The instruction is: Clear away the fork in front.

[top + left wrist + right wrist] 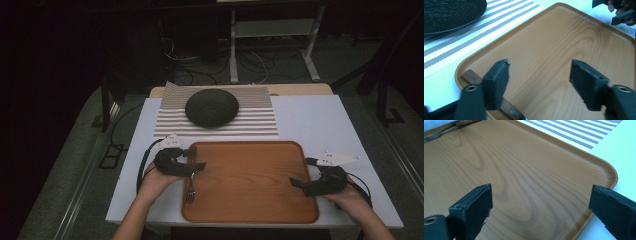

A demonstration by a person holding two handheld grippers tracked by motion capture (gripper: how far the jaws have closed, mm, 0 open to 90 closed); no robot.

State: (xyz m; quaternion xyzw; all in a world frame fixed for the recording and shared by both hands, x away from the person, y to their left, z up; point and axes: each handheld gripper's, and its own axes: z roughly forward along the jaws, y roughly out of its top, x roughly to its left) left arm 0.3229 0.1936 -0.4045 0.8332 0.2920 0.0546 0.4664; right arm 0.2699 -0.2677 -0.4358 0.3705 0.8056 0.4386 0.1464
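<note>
Matte black tongs (541, 212) over wood-grain tray (524, 170)

My left tool (539, 85) hides the middle of the fork's wooden handle (470, 76); the frame's bottom edge cuts off its tines. The dark plate (451, 12) runs past the top-left corner. In my right tool view the fork (439, 133) is too small to resolve.
</note>
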